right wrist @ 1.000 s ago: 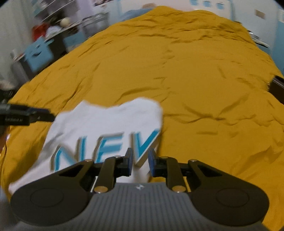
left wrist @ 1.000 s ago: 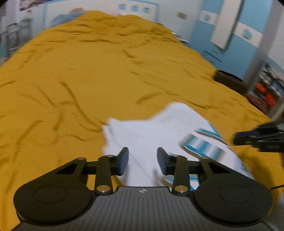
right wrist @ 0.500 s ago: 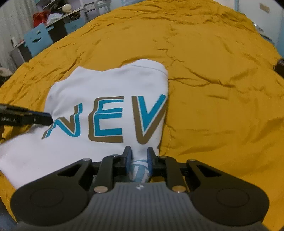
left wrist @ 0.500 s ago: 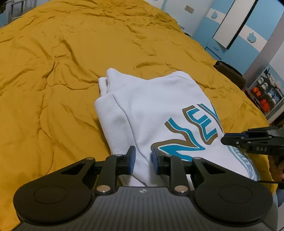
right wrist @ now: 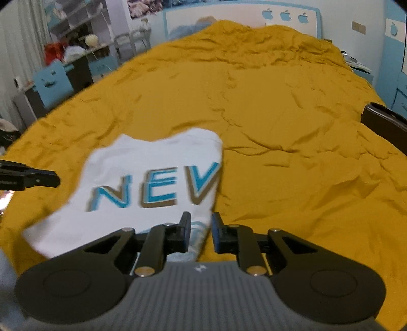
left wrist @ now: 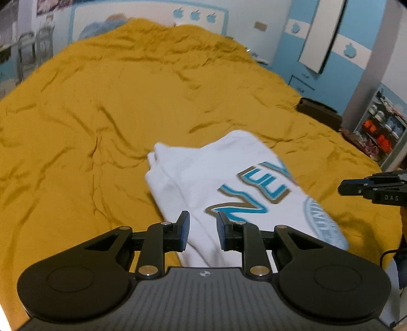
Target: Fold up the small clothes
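1. Left tongs (left wrist: 200,230): jaws apart with a moderate gap, nothing pinched. They sit over the near left edge of the white shirt (left wrist: 229,188); contact with the cloth is hard to tell.
2. Right tongs (right wrist: 199,230): jaws apart by a similar gap, nothing between them. They sit at the shirt's (right wrist: 152,183) near right corner, just above a pale blue round print.
3. The right tongs also show in the left view at far right (left wrist: 342,187), black tip pointing in, clear of the shirt. The left tongs appear in the right view at far left (right wrist: 54,178), also apart from the cloth.
4. The shirt lies folded on the bed, roughly rectangular, with "NEV" in blue letters with brown shadow facing up. Left side shows stacked fold layers. Slight motion blur on the edges.
5. The bed carries a wrinkled mustard-yellow cover (left wrist: 127,101) across nearly the whole view, shirt near its front edge.
6. Beyond: white headboard with blue apple shapes (right wrist: 285,15), a blue chair (right wrist: 51,81) and cluttered shelves (right wrist: 73,33) to the left, a blue-and-white wardrobe (left wrist: 328,38) to the right.
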Demonstrator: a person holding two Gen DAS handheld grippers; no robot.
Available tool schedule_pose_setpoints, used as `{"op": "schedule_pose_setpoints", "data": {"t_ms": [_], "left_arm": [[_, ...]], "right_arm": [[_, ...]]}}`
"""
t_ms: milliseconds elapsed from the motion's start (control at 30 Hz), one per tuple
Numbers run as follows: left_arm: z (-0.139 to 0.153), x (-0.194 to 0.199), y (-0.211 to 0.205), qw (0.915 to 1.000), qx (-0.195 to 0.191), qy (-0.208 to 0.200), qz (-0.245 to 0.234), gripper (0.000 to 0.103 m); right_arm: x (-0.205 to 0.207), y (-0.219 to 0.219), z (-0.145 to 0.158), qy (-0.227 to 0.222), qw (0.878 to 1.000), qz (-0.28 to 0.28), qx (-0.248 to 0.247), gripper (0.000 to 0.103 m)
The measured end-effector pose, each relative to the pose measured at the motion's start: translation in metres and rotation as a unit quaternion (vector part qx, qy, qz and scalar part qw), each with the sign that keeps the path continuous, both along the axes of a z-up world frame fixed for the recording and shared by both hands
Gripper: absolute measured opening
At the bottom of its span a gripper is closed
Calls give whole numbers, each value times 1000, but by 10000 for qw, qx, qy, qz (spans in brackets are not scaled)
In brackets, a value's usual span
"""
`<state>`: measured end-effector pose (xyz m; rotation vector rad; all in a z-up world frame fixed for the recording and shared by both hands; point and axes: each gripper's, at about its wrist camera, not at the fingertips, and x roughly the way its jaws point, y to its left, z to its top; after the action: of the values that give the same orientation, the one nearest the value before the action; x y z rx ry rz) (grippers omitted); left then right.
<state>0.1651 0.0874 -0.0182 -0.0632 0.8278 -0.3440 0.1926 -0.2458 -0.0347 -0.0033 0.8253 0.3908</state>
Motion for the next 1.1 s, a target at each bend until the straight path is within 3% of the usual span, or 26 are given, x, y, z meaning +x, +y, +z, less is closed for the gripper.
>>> {"op": "schedule_pose_setpoints", "data": {"t_ms": [167,400,633,767,867,1100], "left_arm": [[9,-22,-15,9996,-123,-123,-207,25],[-16,-46,-35,9997,11,154,-186,17],[-60,-58,-36,9970,356,663,-177,12],[-82,-59,-29,9972,188,713,-153,11],[-86,-60,-23,9974,39,720,-69,10],[-75,-57,-26,9974,114,705,-55,10]], "right_arm": [[-35,8,12,-59,9997,235,88,13],[-65,29,-7,76,9993,347,-92,14],[-68,28,-52,634,9977,173,-179,15],[-66,30,-77,720,9969,149,-278,12],[-64,32,-88,777,9964,140,-299,12],[-57,30,-78,910,9954,96,-296,12]]}}
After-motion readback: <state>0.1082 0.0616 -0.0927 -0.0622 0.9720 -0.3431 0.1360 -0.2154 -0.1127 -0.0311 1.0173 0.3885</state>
